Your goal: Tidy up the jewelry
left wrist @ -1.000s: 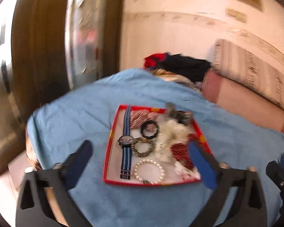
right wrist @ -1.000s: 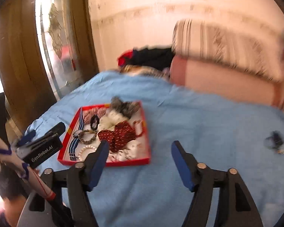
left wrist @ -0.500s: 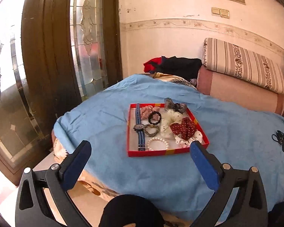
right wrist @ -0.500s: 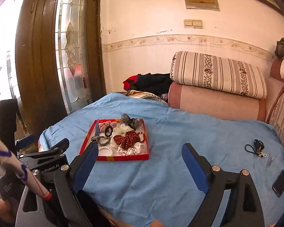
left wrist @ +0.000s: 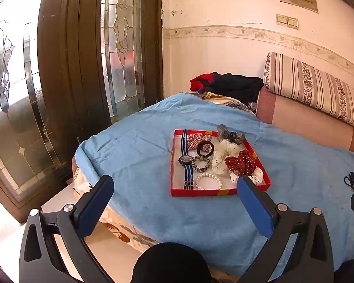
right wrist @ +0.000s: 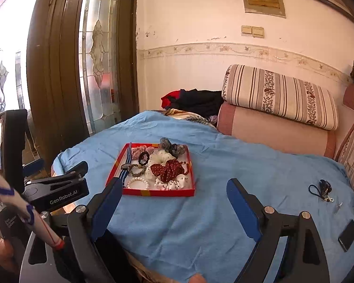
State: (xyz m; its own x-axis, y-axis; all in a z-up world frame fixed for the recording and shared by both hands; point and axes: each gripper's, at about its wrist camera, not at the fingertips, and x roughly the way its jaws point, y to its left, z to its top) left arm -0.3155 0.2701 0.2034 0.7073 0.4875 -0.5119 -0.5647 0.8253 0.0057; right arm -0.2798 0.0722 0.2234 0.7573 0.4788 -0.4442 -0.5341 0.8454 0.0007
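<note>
While the left tool [left wrist: 174, 189] hung wide open and empty above the near edge of the blue blanket [left wrist: 134, 146], the red tray [left wrist: 174, 192] lay on that blanket just beyond its fingertips, holding a striped watch [left wrist: 186, 161], a pearl bracelet [left wrist: 208, 181] and several scrunchies. In the right view, the right tool [right wrist: 174, 192] was likewise spread wide with nothing in it, the tray [right wrist: 158, 193] lying ahead to its left and a phone [right wrist: 348, 235] and keyring [right wrist: 323, 188] off to the right.

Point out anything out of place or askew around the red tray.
The grey scrunchie hangs over the far rim of the red tray instead of lying inside. The watch strap also pokes over that rim. A dark tasselled trinket lies apart on the blue blanket, far right of the tray.
</note>
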